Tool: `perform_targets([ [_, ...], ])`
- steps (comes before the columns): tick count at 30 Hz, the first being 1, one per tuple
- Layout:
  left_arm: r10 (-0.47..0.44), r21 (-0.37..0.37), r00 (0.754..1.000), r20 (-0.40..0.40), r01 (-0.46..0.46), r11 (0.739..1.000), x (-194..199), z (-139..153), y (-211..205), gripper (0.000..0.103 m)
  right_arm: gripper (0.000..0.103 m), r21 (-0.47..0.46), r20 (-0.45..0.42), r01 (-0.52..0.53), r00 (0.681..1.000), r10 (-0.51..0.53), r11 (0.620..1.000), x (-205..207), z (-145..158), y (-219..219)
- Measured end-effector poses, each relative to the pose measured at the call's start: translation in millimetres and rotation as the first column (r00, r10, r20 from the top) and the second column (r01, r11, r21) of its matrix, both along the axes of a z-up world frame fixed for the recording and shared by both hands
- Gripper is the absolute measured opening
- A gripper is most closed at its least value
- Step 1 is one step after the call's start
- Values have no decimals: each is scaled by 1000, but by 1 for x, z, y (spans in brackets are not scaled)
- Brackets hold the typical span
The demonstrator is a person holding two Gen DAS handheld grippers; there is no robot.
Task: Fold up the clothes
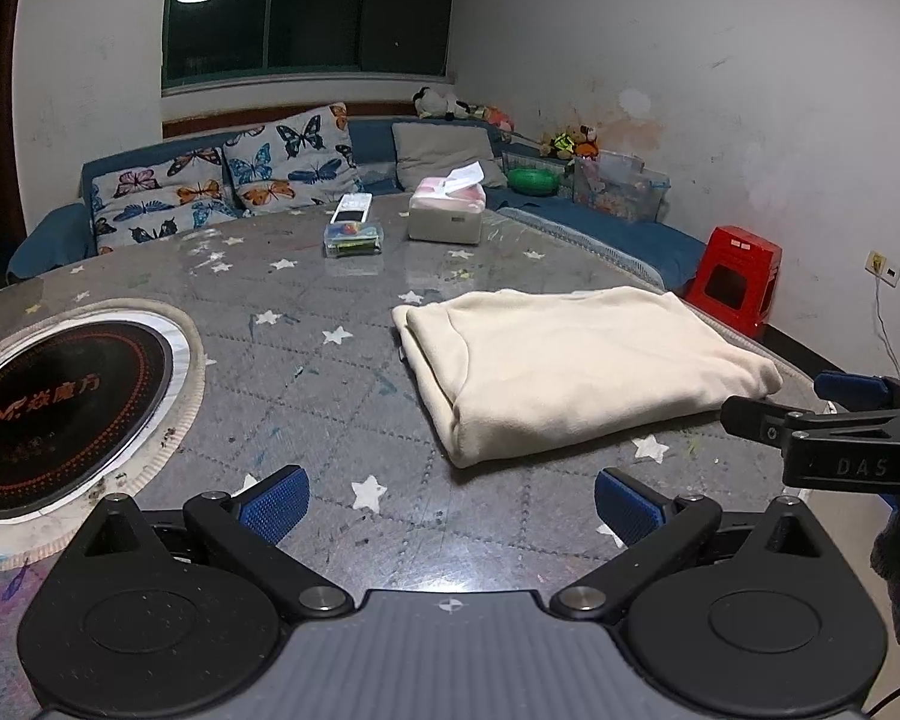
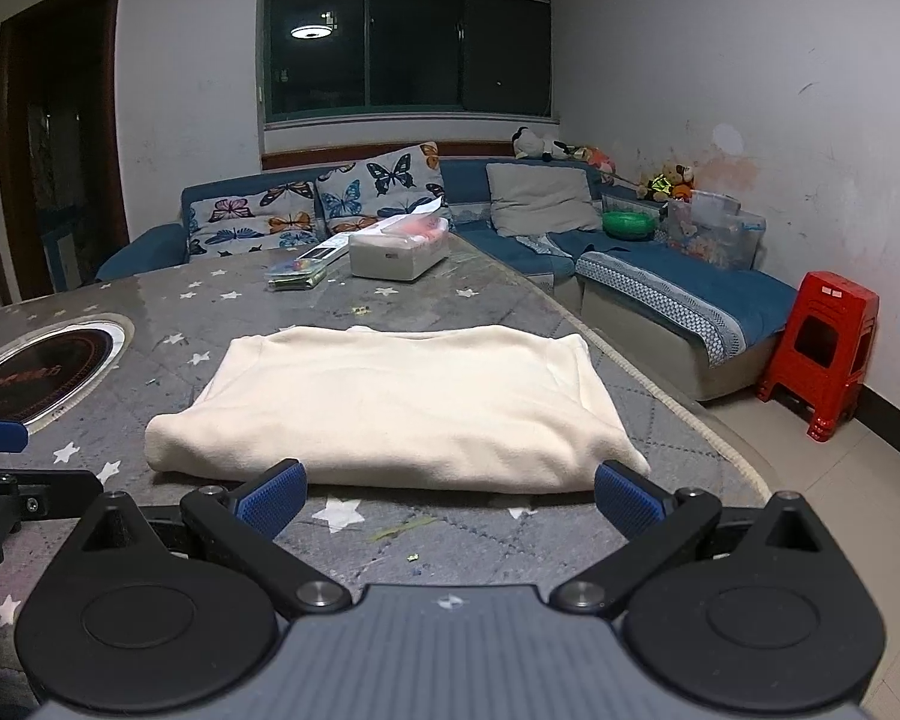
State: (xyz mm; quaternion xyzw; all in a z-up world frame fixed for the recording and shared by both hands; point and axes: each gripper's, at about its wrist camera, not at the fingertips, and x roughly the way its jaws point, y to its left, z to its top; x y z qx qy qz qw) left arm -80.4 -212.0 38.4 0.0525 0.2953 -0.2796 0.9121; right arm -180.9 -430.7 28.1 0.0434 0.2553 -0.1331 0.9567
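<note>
Grey quilted star-print table cover (image 1: 330, 396) fills both views. Folded cream fleece garment (image 2: 390, 402) lies flat on it, centre frame in the right wrist view, just beyond the right gripper (image 2: 450, 498), whose blue-padded fingers (image 2: 270, 495) are spread wide and empty. From the left gripper (image 1: 450, 504), equally splayed and empty, the garment sits right of centre.

One garment (image 2: 390, 402) (folded), two tools.

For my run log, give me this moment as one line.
cream garment: folded, on table | left hand-held gripper: open, empty | right hand-held gripper: open, empty, near garment edge
</note>
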Motion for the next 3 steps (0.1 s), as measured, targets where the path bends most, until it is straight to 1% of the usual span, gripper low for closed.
perform_targets([
  [3,-10,-1,1000,-4,10,1000,-1,1,-1,103,103,2,1,0,1000,0,1000,-1,1,0],
])
